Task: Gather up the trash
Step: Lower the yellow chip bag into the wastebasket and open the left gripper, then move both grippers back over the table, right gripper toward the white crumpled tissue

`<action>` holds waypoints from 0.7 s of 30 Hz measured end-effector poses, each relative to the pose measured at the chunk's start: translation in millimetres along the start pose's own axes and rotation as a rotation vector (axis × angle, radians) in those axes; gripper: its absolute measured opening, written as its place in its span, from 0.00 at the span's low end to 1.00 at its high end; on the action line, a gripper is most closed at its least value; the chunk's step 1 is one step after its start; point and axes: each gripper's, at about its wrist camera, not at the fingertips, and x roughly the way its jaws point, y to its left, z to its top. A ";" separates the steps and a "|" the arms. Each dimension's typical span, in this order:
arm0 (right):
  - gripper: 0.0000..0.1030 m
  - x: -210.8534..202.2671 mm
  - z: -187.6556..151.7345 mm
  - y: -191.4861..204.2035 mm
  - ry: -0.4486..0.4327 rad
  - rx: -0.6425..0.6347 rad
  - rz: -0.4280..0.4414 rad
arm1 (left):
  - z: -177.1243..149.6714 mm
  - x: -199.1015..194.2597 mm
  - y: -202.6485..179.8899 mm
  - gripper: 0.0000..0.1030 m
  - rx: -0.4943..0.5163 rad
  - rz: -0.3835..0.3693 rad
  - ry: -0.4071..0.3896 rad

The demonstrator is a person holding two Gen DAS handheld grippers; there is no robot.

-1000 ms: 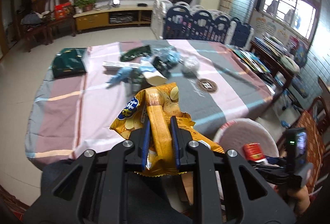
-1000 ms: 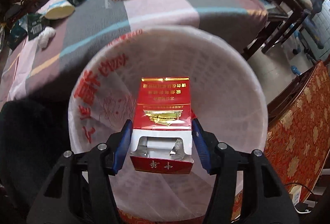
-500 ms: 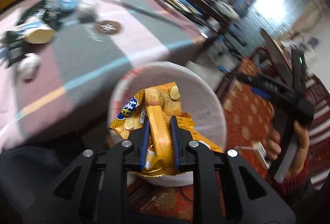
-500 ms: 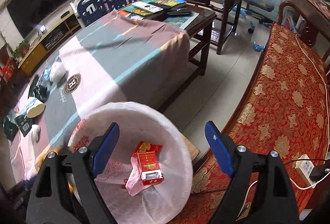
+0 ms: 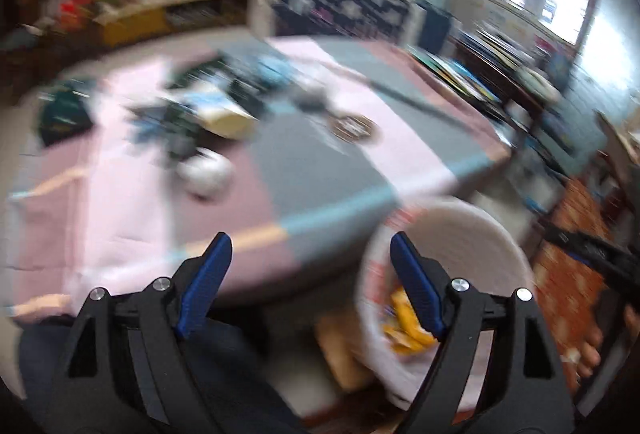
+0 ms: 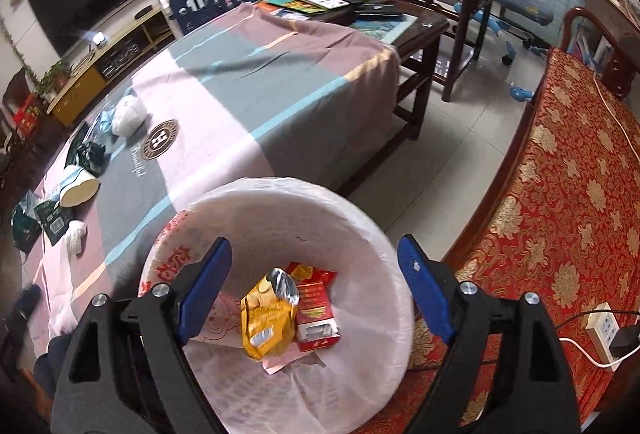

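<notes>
Beside the table's near right corner, the lined bin [image 6: 276, 202] already holds the yellow snack bag [image 6: 266, 318] and red carton [image 6: 316, 310], so the left gripper [image 5: 308, 274], its empty jaws opening, and the wide, empty right gripper [image 6: 314, 280] do best heading for the white wad [image 6: 76, 234] at the near left.

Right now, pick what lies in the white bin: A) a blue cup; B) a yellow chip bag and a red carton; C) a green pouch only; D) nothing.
B: in the right wrist view the yellow chip bag and red carton lie side by side inside the white bin.
</notes>
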 end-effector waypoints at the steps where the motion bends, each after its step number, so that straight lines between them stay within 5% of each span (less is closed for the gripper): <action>1: 0.81 1.5 -1.3 7.7 0.003 -0.014 0.009 | 2.8 -5.2 12.1 0.79 -0.012 0.055 -0.027; 9: 0.81 7.4 -11.9 90.6 0.031 -0.140 0.112 | 6.9 -20.9 102.9 0.79 -0.038 0.466 -0.123; 21: 0.81 13.8 -24.6 219.7 0.004 -0.342 0.224 | -18.9 -10.1 171.2 0.83 -0.200 0.404 -0.069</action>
